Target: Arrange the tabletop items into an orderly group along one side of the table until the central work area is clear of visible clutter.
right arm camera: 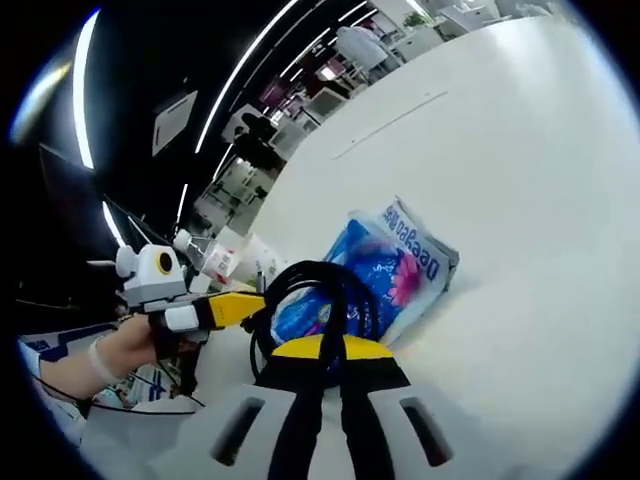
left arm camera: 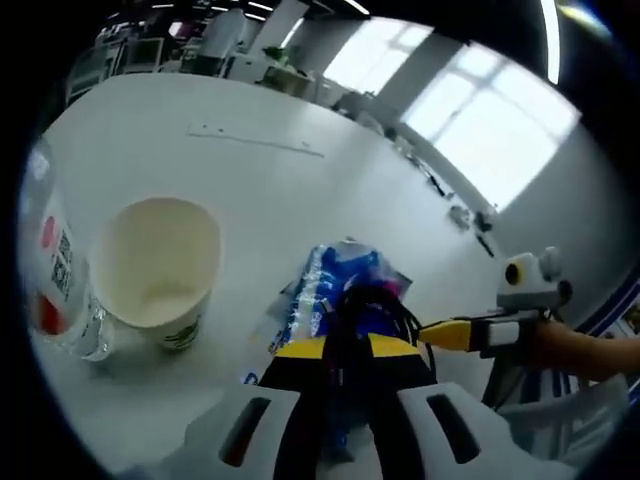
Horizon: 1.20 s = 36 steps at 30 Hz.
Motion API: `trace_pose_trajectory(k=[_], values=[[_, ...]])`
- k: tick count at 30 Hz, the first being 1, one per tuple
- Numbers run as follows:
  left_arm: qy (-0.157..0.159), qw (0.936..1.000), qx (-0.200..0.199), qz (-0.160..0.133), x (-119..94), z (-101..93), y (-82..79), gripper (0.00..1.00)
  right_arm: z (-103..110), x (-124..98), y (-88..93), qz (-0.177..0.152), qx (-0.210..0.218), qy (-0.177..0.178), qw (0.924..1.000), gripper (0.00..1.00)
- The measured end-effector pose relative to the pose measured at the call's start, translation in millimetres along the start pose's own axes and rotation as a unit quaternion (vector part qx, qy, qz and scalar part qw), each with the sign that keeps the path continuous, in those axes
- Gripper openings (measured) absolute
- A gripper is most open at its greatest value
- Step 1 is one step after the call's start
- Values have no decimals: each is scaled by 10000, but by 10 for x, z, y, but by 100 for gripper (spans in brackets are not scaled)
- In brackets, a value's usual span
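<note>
A coiled black cable [left arm camera: 385,305] lies on a blue tissue pack [left arm camera: 325,275] on the white table [left arm camera: 250,170]. My left gripper [left arm camera: 347,348] is shut on the cable at the pack's near end. The right gripper [left arm camera: 440,333] reaches in from the right, its yellow jaw touching the same coil. In the right gripper view, the cable [right arm camera: 300,275] loops up out of my right gripper [right arm camera: 332,348], which is shut on it, over the tissue pack [right arm camera: 400,265]. The left gripper [right arm camera: 235,308] comes in from the left, against the coil.
A white paper cup [left arm camera: 155,265] stands upright left of the pack, with a clear water bottle [left arm camera: 50,285] beside it at the table's edge. A hand [right arm camera: 125,350] holds the left gripper. Desks and chairs sit beyond the table's far edge.
</note>
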<state>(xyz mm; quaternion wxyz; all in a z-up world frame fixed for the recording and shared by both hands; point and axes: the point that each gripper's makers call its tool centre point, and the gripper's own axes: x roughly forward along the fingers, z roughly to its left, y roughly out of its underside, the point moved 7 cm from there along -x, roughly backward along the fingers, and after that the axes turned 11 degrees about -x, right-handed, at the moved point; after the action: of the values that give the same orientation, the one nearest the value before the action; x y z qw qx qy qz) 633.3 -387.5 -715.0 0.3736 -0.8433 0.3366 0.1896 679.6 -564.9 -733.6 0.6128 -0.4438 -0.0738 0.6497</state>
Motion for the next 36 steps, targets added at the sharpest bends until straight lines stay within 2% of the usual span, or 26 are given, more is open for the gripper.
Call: trace_pose_trajectory(k=[5,36], values=[[51,9999,10,-92,-50,-47,-26,7,45,-58,-36,-102,-33,-38,9999,0],[153,9998,36,-145,-239,-255,65,6,196,-291,0,-169,80,-242,9995,0]])
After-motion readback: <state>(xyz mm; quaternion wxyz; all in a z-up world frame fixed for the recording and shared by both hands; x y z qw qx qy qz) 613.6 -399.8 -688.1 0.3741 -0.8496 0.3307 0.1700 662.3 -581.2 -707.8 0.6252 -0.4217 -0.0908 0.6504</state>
